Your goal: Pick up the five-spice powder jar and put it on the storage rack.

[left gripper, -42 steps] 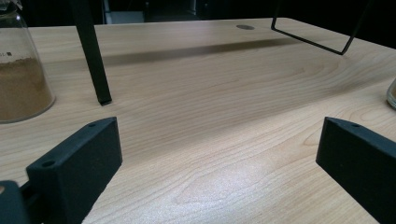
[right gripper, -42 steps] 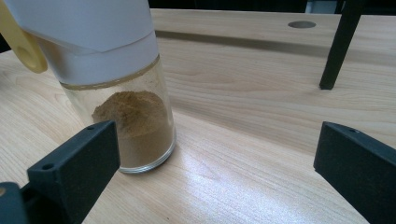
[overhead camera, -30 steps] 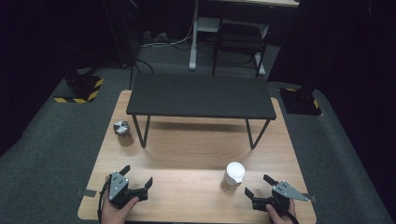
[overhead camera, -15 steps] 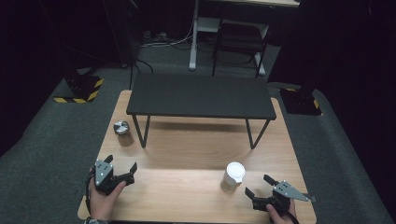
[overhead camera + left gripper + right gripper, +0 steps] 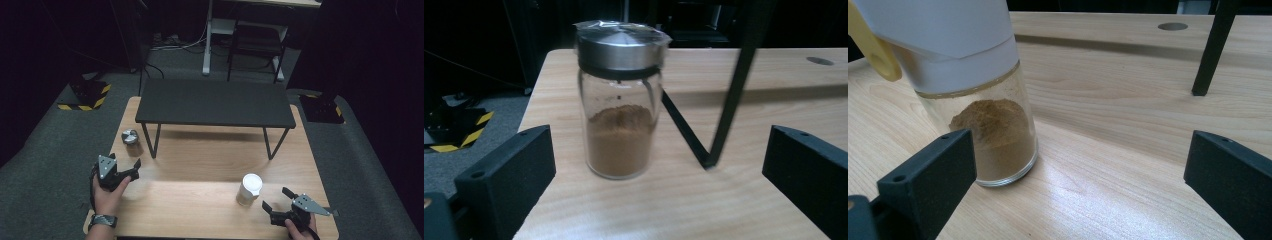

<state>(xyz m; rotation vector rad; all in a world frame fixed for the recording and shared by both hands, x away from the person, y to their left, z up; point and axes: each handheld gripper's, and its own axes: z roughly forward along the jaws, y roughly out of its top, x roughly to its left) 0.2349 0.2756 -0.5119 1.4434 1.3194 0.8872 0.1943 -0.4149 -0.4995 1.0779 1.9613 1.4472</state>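
A small glass jar with a metal lid (image 5: 130,142) (image 5: 619,105) stands upright at the table's left edge, part full of brown powder. My left gripper (image 5: 123,162) (image 5: 659,165) is open just in front of it, jaws wide, the jar a little beyond them. A second jar with a white lid and label (image 5: 249,189) (image 5: 965,85) stands near the front right, tan powder inside. My right gripper (image 5: 278,199) (image 5: 1078,170) is open on the table close to its right side, not touching it.
A low black shelf on thin legs (image 5: 215,103) spans the back half of the wooden table (image 5: 200,165); one leg (image 5: 729,95) stands just right of the metal-lid jar. Grey carpet surrounds the table, with a desk frame and chair behind.
My left gripper has moved forward and left from the table's front edge toward the metal-lid jar. The right gripper and both jars have stayed put.
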